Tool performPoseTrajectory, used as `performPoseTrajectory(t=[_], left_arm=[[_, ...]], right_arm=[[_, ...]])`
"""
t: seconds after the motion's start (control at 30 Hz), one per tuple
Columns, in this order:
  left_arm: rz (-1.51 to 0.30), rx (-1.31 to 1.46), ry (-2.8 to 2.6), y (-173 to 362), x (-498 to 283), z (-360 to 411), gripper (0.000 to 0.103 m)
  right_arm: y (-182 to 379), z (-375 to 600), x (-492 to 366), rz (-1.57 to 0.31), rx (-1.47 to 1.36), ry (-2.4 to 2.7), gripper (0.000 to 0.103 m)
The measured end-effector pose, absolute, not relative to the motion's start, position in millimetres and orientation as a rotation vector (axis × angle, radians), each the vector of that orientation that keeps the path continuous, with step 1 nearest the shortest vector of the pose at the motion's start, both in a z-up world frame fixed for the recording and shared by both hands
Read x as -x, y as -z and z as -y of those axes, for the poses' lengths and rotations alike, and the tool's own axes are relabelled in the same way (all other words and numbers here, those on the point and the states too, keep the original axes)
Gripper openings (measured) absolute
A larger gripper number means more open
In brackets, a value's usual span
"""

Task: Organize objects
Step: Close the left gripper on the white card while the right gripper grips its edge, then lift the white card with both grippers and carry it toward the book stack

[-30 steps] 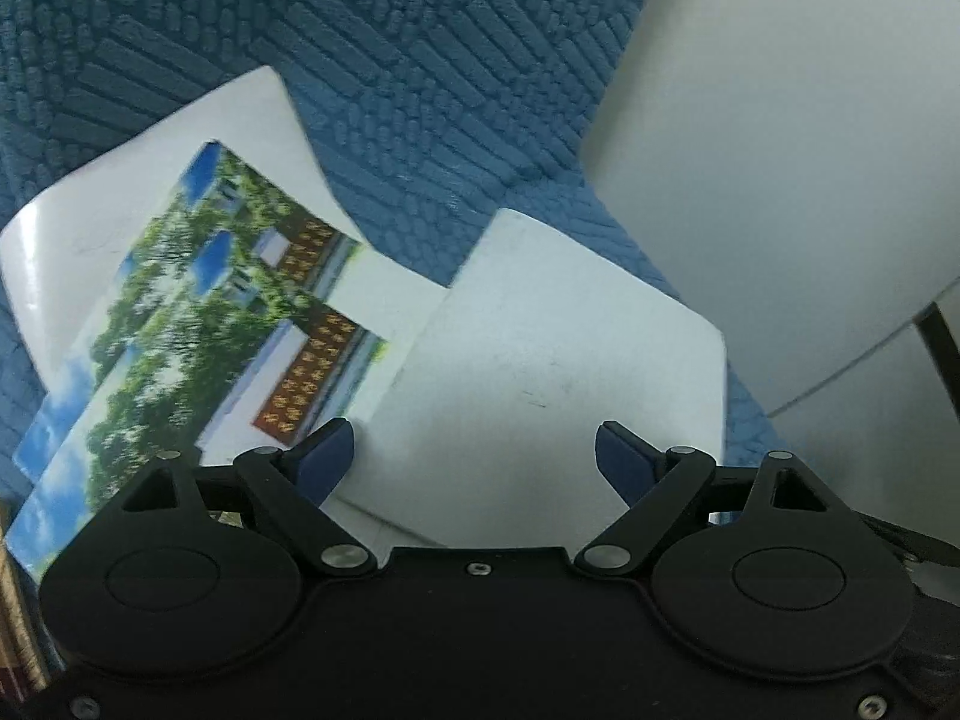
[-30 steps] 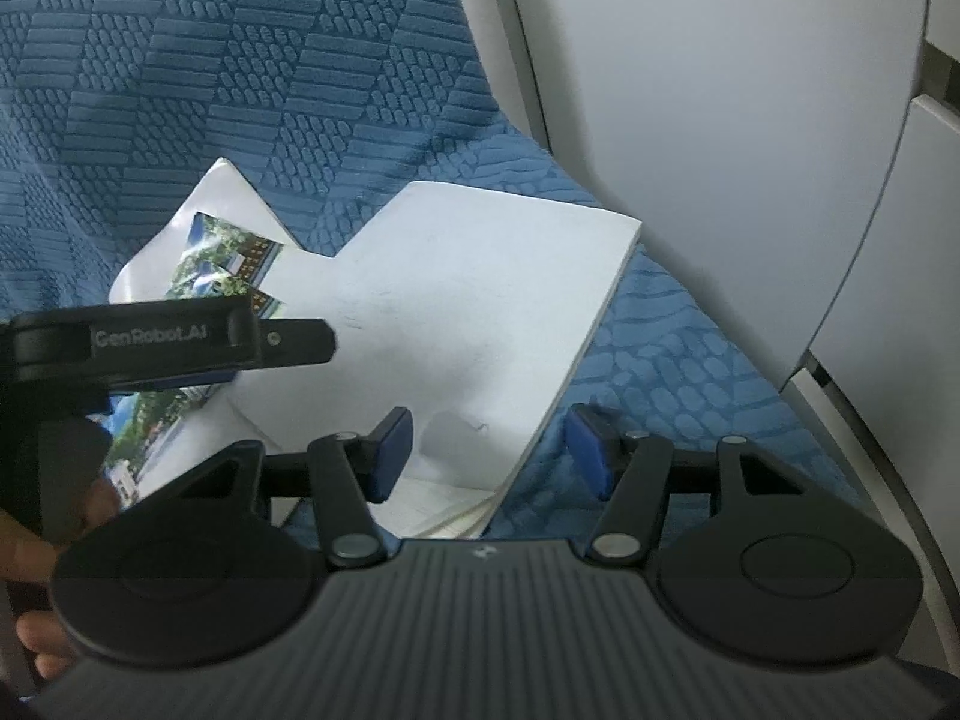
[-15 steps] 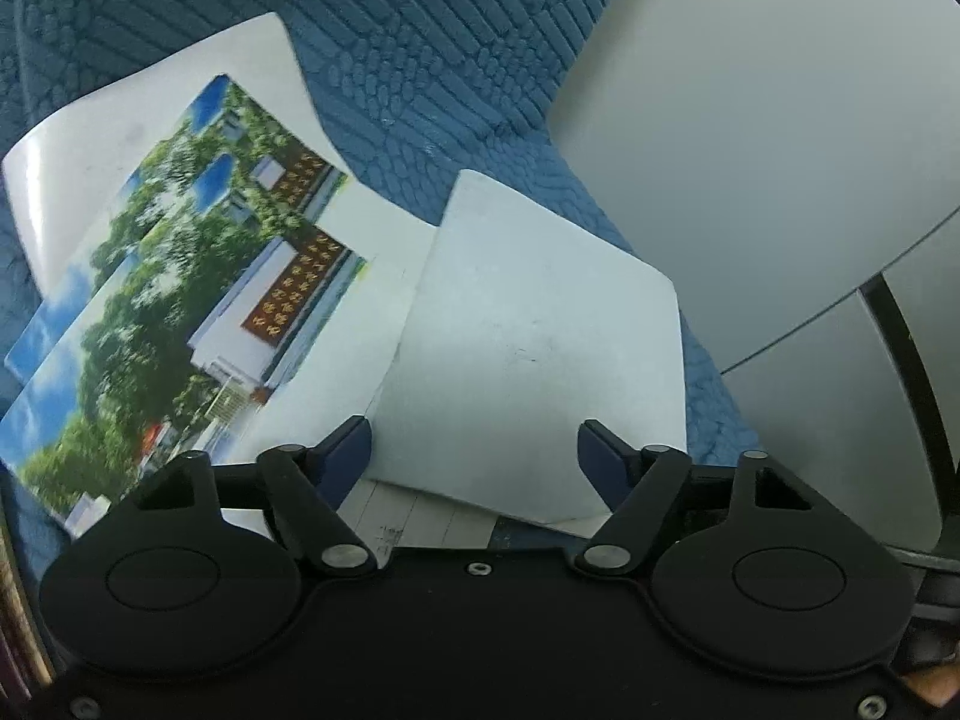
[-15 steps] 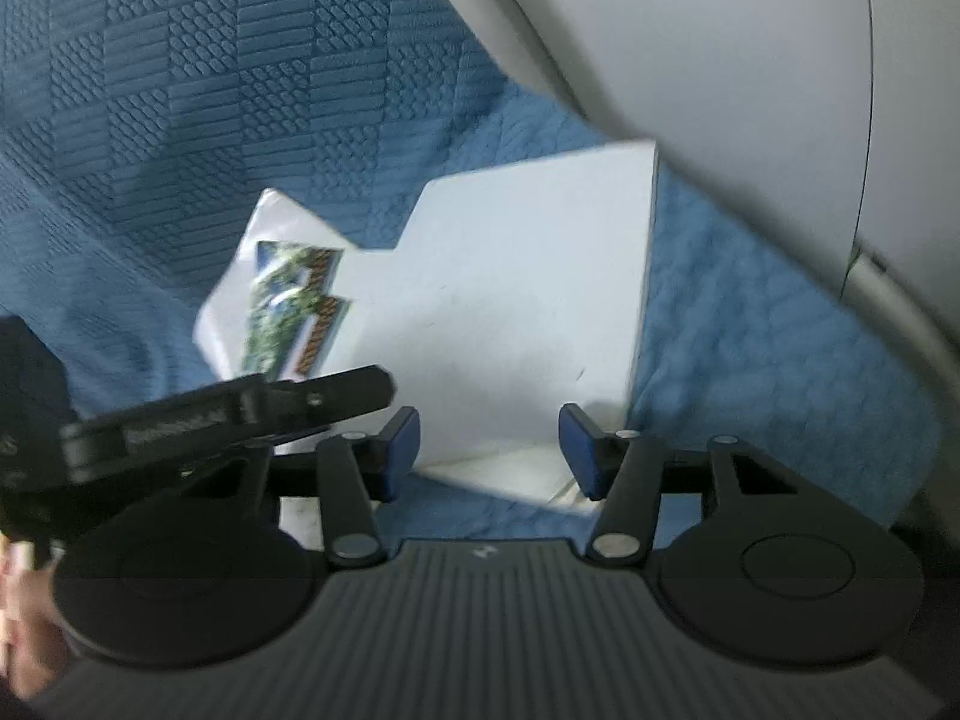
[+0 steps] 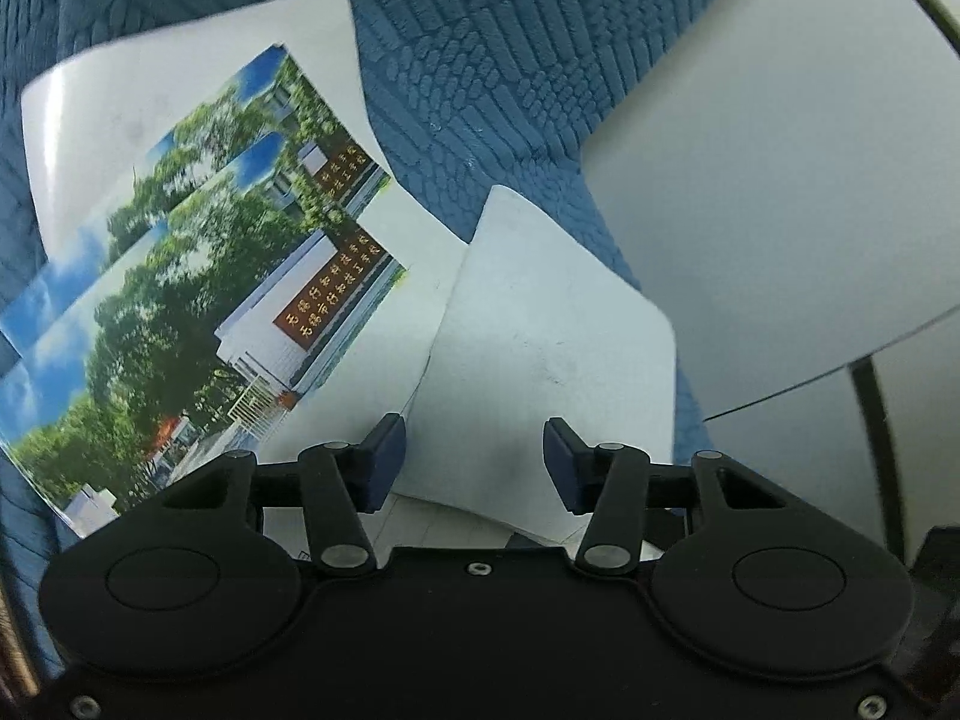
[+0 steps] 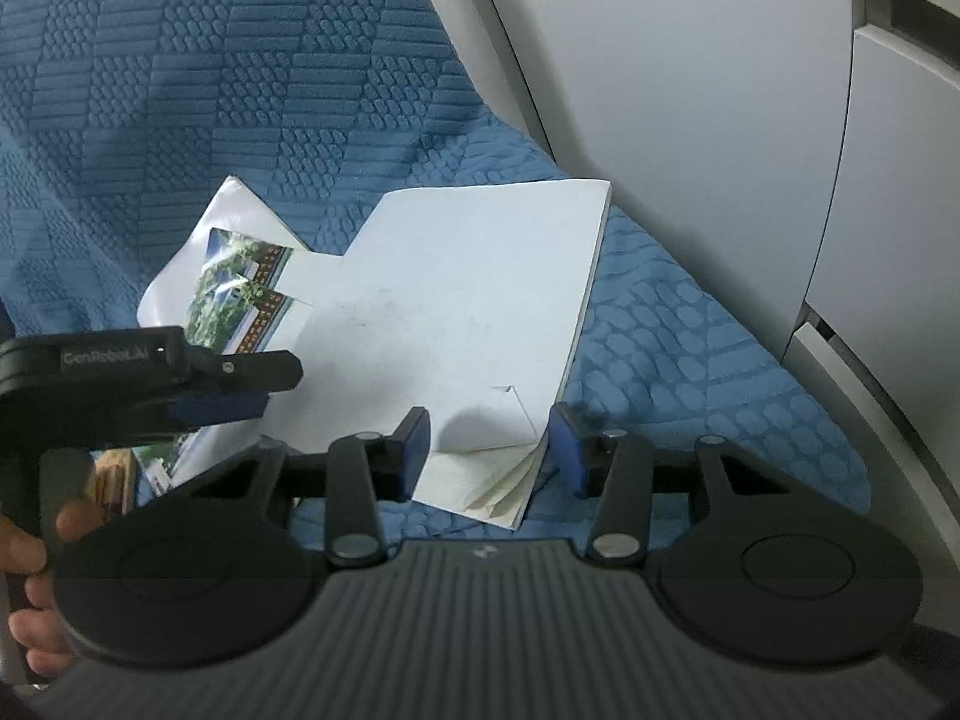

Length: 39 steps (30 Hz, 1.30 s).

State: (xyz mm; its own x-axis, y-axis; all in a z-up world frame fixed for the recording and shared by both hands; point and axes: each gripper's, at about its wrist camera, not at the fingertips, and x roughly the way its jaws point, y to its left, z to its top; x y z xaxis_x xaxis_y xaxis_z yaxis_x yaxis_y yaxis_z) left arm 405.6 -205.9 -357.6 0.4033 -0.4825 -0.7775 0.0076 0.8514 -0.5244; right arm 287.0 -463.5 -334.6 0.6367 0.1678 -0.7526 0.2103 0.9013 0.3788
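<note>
A white booklet lies flat on the blue textured cover. It overlaps two booklets with a photo of trees and a building, which rest on another white sheet. My left gripper hovers over the white booklet's near edge. Its jaws are closing, and the pads stand apart from the paper. My right gripper straddles the booklet's near right corner, where the pages fan slightly. Its jaws are closing too, and no pad presses the paper. In the right wrist view the left gripper shows side-on.
A pale grey panel rises along the right of the cover, close to the white booklet's far edge. A person's hand holds the left gripper's handle. Bare blue cover stretches right of the booklet.
Both grippers' jaws have narrowed, the left much more. The left gripper has rolled and shifted, so the photo booklets look larger. The booklet's near corner now sits between the right pads.
</note>
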Motion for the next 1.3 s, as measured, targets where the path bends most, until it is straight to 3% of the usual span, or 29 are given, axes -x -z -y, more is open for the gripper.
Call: performPoseTrajectory(t=[0.23,0.43,0.57,0.7,0.93,1.03,1.3], left_arm=[[-1.186,0.651,0.36,366,-416,196,0.048],[-1.203,0.616,0.34,363,-417,203,0.047],[-1.204,0.55,0.304,358,-415,210,0.033],[-1.194,0.466,0.276,353,-412,221,0.029],[-1.193,0.48,0.262,353,-413,222,0.025],[-1.197,0.522,0.263,355,-413,215,0.025],[-1.211,0.666,0.248,362,-413,198,0.023]], right_arm=[[338,473,-283,-0.873,-0.539,0.002,0.047],[337,474,-283,-0.862,-0.564,-0.009,0.047],[337,473,-284,-0.857,-0.557,-0.008,0.047],[337,476,-283,-0.859,-0.591,-0.009,0.048],[340,493,-268,-0.843,-0.908,0.069,0.049],[344,487,-261,-0.826,-1.102,0.062,0.06],[372,454,-268,-0.8,-1.525,0.072,0.06]])
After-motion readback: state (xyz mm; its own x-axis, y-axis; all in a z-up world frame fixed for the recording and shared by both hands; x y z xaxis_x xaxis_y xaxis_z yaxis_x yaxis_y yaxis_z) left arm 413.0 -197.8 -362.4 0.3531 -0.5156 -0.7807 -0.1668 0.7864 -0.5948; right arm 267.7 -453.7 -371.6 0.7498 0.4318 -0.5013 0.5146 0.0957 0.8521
